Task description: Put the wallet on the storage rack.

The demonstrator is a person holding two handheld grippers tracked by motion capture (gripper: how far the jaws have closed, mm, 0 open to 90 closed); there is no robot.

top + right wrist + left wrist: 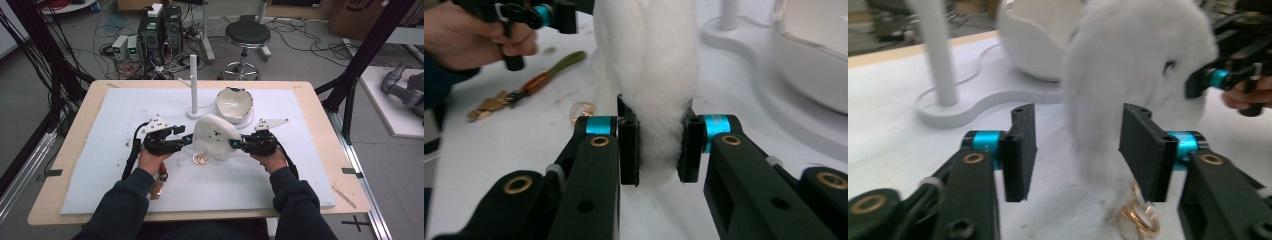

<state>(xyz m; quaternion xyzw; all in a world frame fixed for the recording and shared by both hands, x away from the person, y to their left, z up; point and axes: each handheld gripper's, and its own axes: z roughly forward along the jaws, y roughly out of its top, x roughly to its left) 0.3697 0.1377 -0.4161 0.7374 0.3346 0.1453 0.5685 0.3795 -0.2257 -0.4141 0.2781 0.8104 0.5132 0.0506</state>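
Note:
A white fluffy pompom (215,137) with gold rings (199,159) at its base stands on the white mat between both grippers. My right gripper (234,144) is shut on its right side; in the right gripper view the pads squeeze the fur (646,55) at the right gripper (659,147). My left gripper (189,139) is at the pompom's left side. In the left gripper view the left gripper (1078,150) is open, with the fur (1128,65) hanging between its pads, nearer the right one, and the rings (1140,220) below.
A white post on a round base (193,85) and a white bowl-shaped shell (234,105) stand just behind the pompom. A brown and green key strap (161,185) lies by the left forearm. The white foam mat (300,175) covers the wooden table.

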